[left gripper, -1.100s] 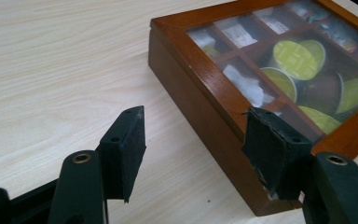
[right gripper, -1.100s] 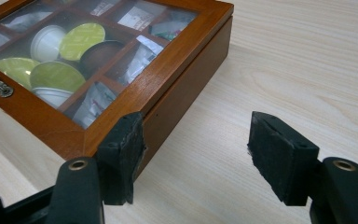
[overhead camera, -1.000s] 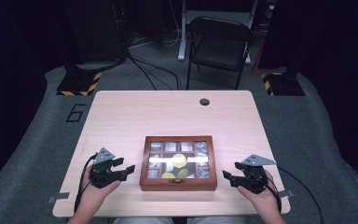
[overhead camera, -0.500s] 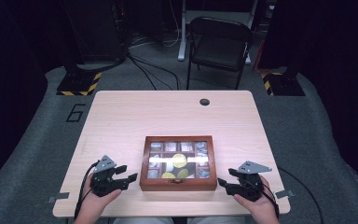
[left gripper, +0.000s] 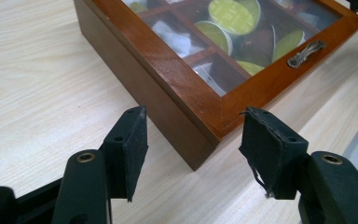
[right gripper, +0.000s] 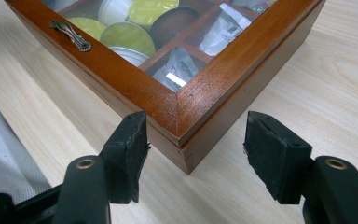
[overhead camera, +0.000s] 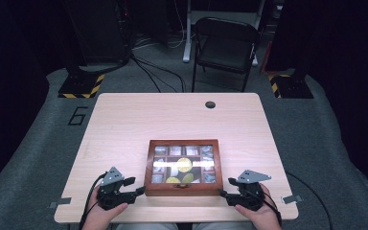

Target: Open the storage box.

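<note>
High view: a wooden box (overhead camera: 183,188) with a glass lid sits on the pale wood surface (overhead camera: 172,120), toward the 6 o'clock edge, its small metal handle (overhead camera: 184,186) on the near rim. Through the glass show dividers, yellow-green round capsules (overhead camera: 184,165) near the middle and pale sachets (overhead camera: 175,150) in the far compartments. The left hand-held gripper (overhead camera: 136,187) lies at the box's 8 o'clock corner, the right hand-held gripper (overhead camera: 226,189) at its 4 o'clock corner, each held by a hand coming in from 6 o'clock. In the left gripper view the left hand-held gripper (left gripper: 191,135) is open, its jaws spread to either side of the box's near corner (left gripper: 200,149) without touching it. In the right gripper view the right hand-held gripper (right gripper: 193,140) is likewise open, jaws straddling the other near corner (right gripper: 182,135), apart from the wood. A dark folding chair (overhead camera: 226,43) stands beyond the surface at 12 o'clock, and a round dark hole (overhead camera: 210,104) marks the surface near its far edge.
</note>
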{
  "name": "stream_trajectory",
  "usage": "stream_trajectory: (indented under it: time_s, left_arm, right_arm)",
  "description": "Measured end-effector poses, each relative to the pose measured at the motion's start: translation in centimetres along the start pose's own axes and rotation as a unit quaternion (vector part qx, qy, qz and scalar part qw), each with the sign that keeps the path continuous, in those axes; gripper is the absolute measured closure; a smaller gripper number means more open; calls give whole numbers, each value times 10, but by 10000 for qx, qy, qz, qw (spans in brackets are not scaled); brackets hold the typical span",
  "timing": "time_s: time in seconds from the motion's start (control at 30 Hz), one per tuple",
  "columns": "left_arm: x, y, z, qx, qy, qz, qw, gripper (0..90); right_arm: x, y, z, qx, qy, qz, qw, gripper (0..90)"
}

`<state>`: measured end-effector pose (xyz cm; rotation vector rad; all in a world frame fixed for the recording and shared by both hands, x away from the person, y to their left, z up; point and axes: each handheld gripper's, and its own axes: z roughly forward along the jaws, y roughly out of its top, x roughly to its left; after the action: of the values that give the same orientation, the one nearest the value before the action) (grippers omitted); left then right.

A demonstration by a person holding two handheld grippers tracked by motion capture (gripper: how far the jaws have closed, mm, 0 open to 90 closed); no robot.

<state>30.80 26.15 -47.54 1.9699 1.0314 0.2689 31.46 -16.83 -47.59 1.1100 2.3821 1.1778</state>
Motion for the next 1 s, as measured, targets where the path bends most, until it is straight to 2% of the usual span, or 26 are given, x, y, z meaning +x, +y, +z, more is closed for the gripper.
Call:
stream_trajectory:
  time_s: [0.1,0.23,0.3,0.5,0.7,1.0]
  left_arm:
    - [-2,-1,1,68,-48,80,9999,406]
    - [-5,-2,5,120,-93,170,9997,411]
    - [-6,-3,8,177,-71,278,9994,413]
    - [-7,-6,12,207,-110,163,9996,430]
    - [-5,-6,12,172,-86,190,9996,452]
    - [-10,-8,18,366,-149,344,9986,505]
  right_arm:
    - [0,-1,1,24,17,25,10000,394]
    - [3,-3,3,68,26,-110,9999,419]
    - [4,-4,5,125,8,-159,9998,437]
    - [3,-4,9,212,10,-141,9997,485]
    - [3,-5,12,273,48,-183,9994,524]
    - [5,-4,13,238,40,-306,9992,546]
